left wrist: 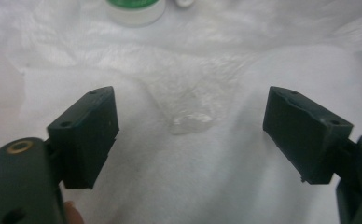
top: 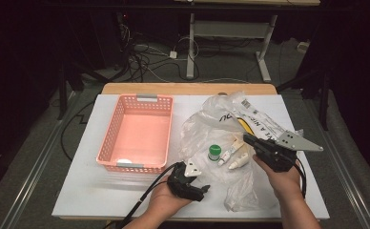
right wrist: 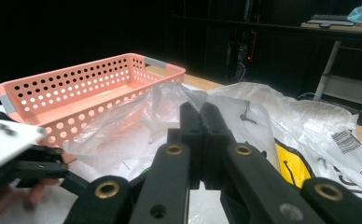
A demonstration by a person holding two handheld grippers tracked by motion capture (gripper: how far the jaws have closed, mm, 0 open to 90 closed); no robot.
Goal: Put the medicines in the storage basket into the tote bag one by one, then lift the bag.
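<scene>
Likely emptying the clear plastic bag [top: 221, 143] toward the pink basket [top: 138, 133] — left gripper [left wrist: 191, 135] spread wide over film, right gripper [right wrist: 201, 140] pressed closed, apparently empty. Next: pinch the bag.

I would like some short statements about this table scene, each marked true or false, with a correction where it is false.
1. The left gripper is open. True.
2. The right gripper is wide open. False: its jaws are pressed together.
3. The basket is pink and stands left of the plastic bag. True.
4. The green-capped bottle lies inside the basket. False: it sits at the bag, right of the basket.
5. The left gripper holds a tube. False: nothing is between its jaws; crumpled clear plastic lies ahead of them.
</scene>
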